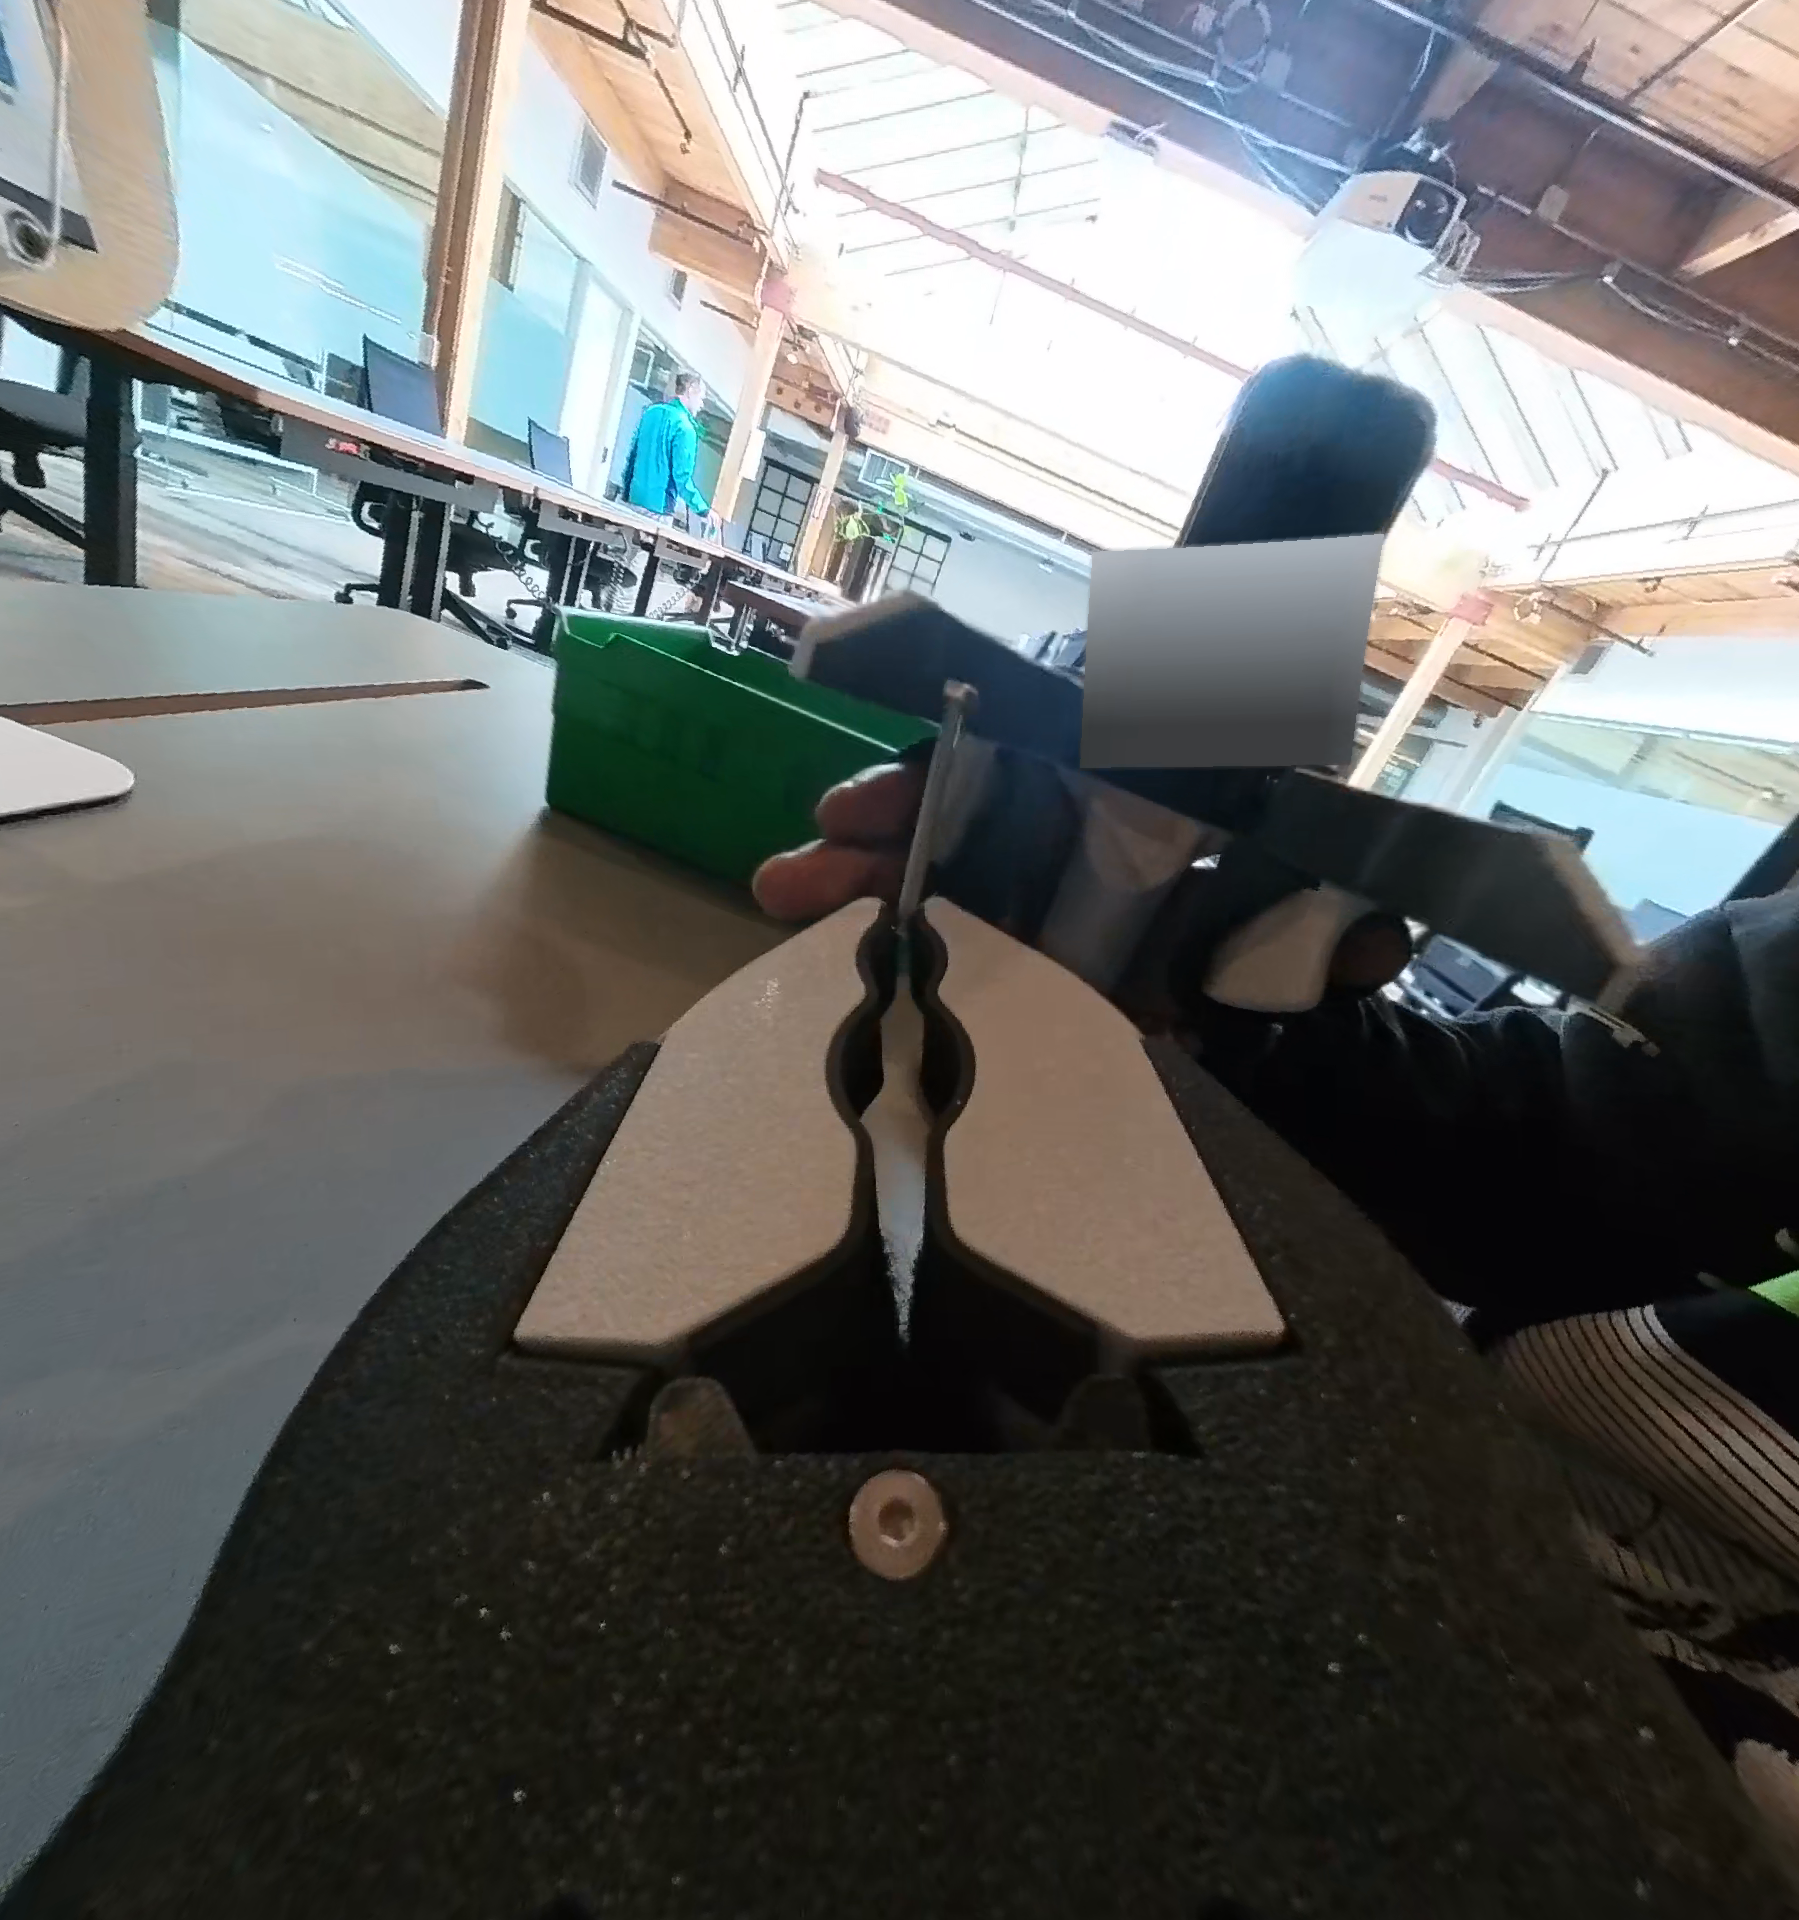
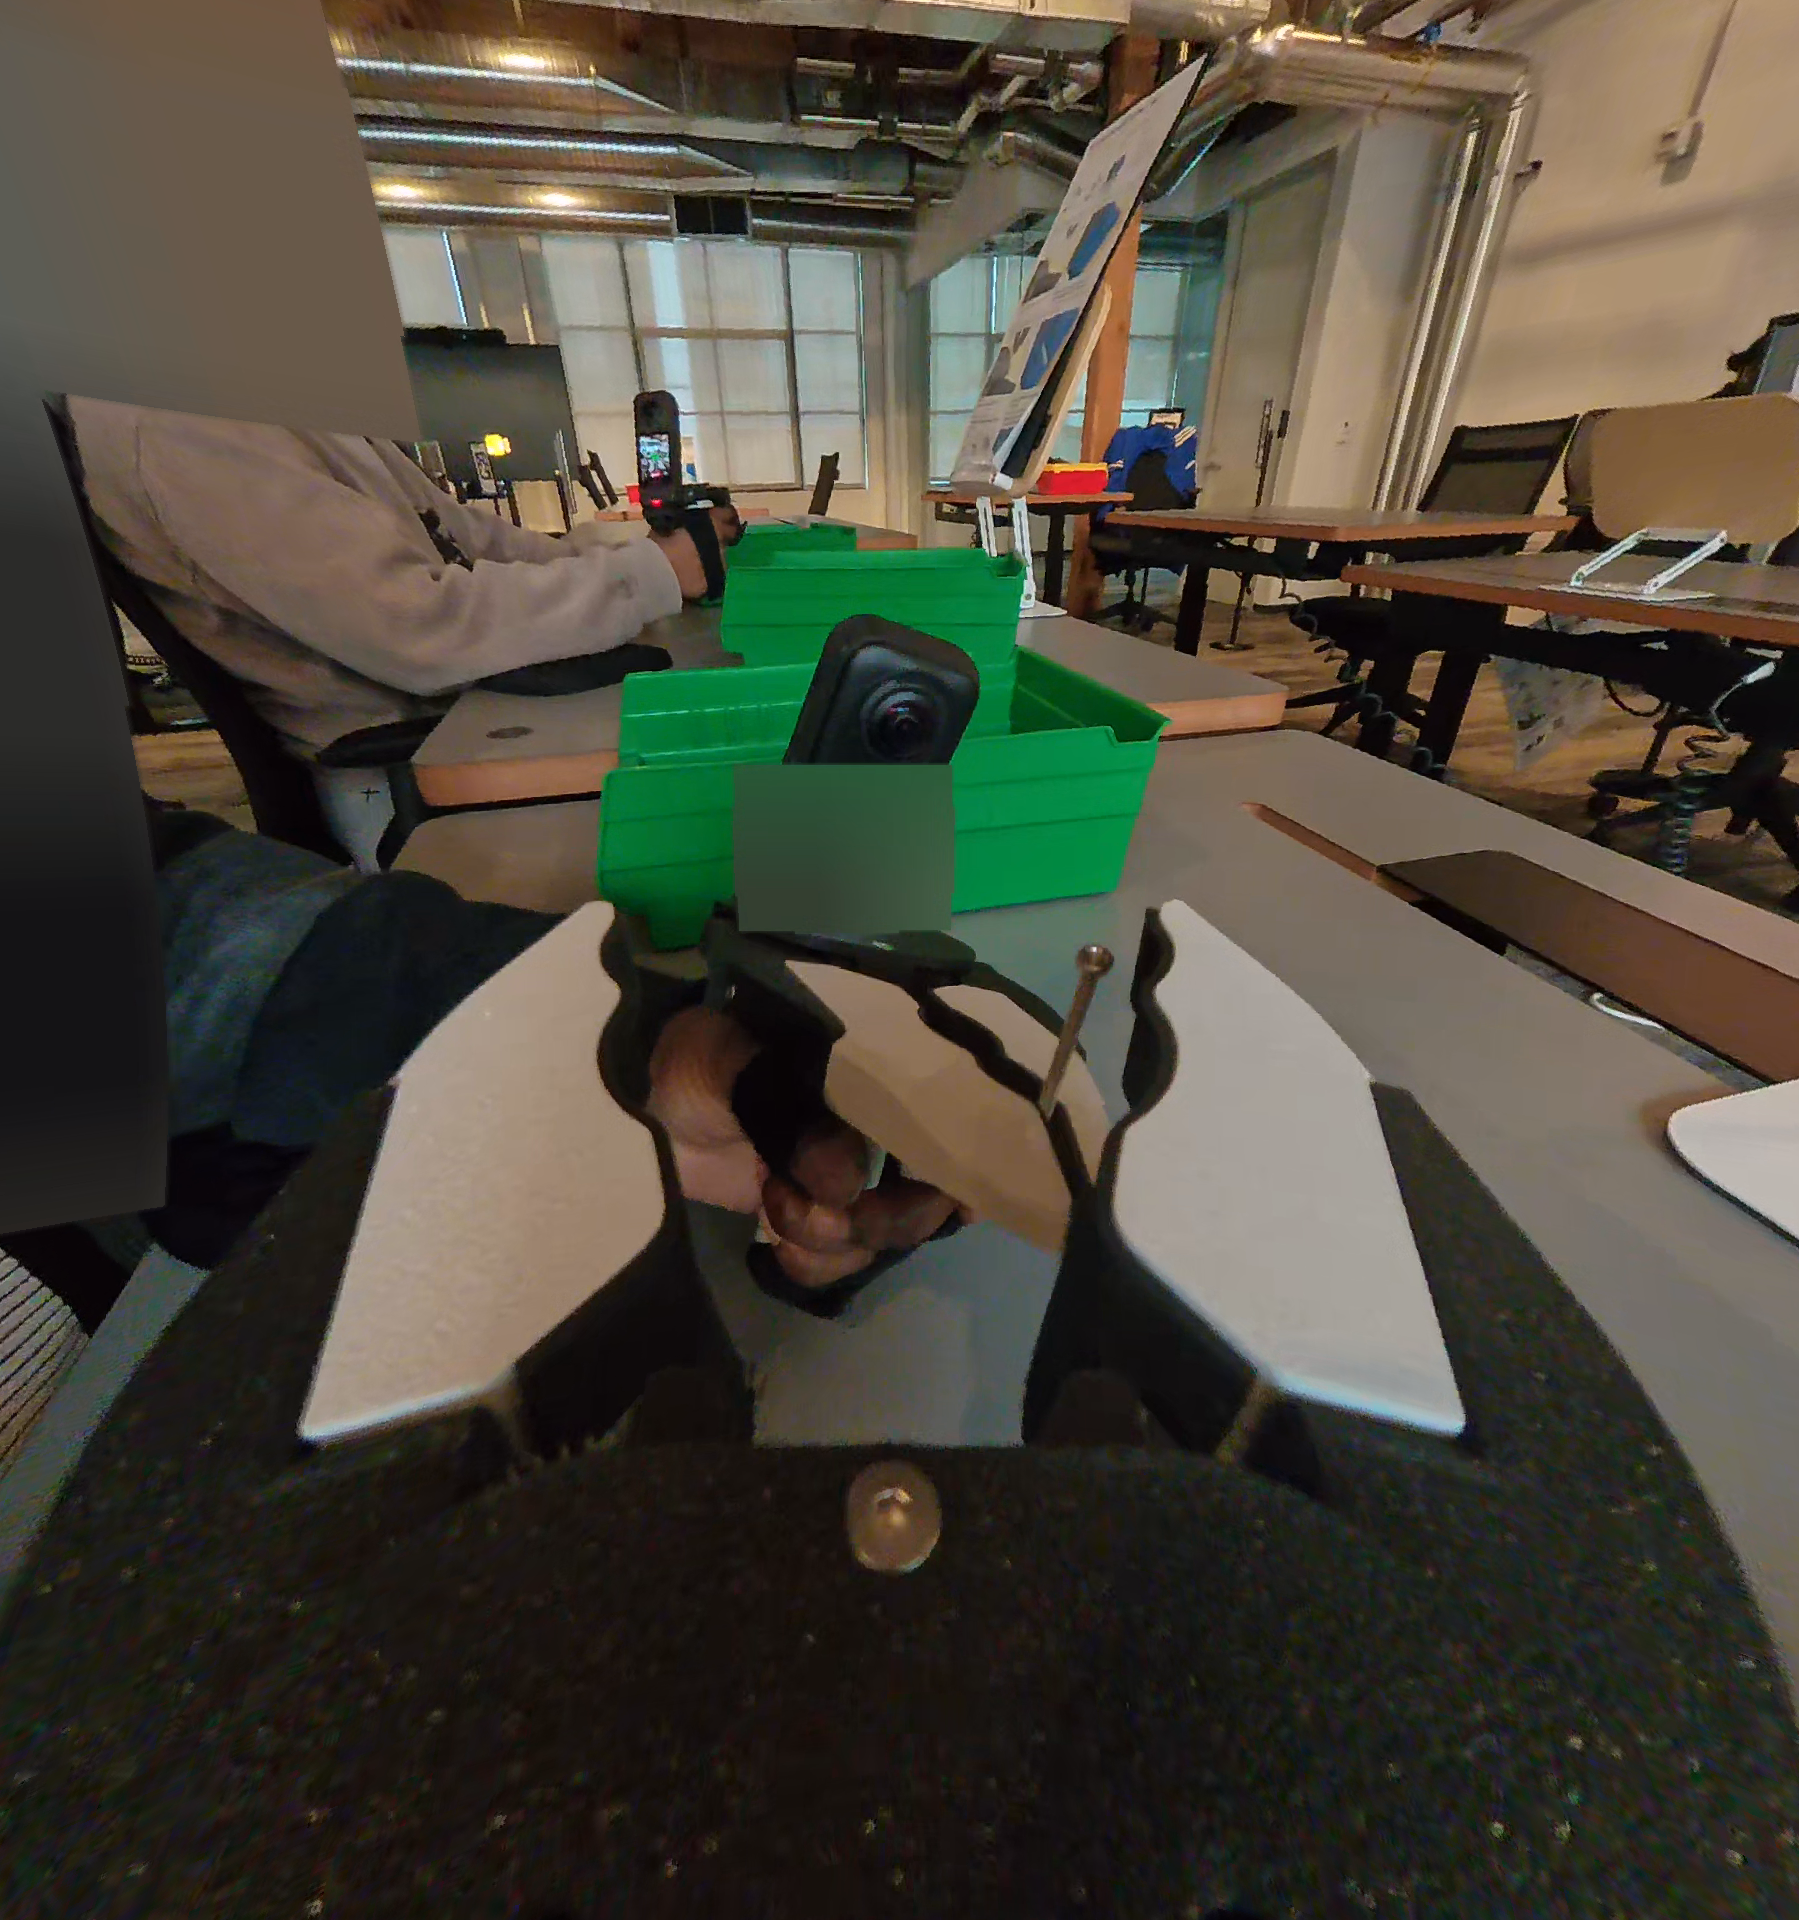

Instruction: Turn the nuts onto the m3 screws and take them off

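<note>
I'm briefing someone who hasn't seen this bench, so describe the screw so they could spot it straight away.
Start at the grey table with the green bins on it. In front of the bins, the left gripper is shut on the lower end of the screw, which points up between the open fingers of the right gripper. It is the only thin, bare metal rod here, with a small head on top.

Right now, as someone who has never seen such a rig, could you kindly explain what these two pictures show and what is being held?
No robot: a person holds a hand-operated two-finger gripper in each hand, each with a camera looking along its white fingers. The left view shows the left gripper shut on a long thin metal screw, head up. The right view shows the right gripper wide open, empty, facing the left one; the screw stands between its fingers untouched. Behind, green plastic bins sit on the grey table. No nut is visible.
</note>
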`<state>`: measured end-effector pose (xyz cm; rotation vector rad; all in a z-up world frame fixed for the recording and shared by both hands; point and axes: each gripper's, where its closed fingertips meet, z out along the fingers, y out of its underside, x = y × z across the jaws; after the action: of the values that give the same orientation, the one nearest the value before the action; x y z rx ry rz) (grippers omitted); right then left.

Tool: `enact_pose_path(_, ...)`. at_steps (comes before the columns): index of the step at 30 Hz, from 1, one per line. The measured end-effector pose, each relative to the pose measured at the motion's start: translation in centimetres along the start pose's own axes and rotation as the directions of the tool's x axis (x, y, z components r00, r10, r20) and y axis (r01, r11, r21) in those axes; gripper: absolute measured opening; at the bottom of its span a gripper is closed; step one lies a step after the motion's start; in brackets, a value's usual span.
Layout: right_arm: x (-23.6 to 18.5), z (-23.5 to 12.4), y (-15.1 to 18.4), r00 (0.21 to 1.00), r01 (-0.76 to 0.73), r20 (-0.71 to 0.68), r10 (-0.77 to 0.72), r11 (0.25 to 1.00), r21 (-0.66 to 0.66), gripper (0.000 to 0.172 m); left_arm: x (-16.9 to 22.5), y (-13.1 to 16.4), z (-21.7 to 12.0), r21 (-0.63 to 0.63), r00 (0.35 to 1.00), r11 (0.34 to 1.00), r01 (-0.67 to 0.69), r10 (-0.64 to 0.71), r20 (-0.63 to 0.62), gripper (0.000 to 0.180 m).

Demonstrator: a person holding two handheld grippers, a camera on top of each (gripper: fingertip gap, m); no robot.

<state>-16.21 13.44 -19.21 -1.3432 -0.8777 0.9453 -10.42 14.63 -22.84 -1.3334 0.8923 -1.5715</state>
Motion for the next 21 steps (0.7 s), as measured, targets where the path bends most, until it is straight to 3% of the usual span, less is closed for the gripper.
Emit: enact_pose_path(21, 0.3, -0.5, 0.8, 0.999, 0.028, -0.036, -0.029, 0.999, -0.033, 0.083, -1.2, -0.6, -0.5, 0.032, 0.998, 0.999, 0.028, -0.03, 0.064, 0.001)
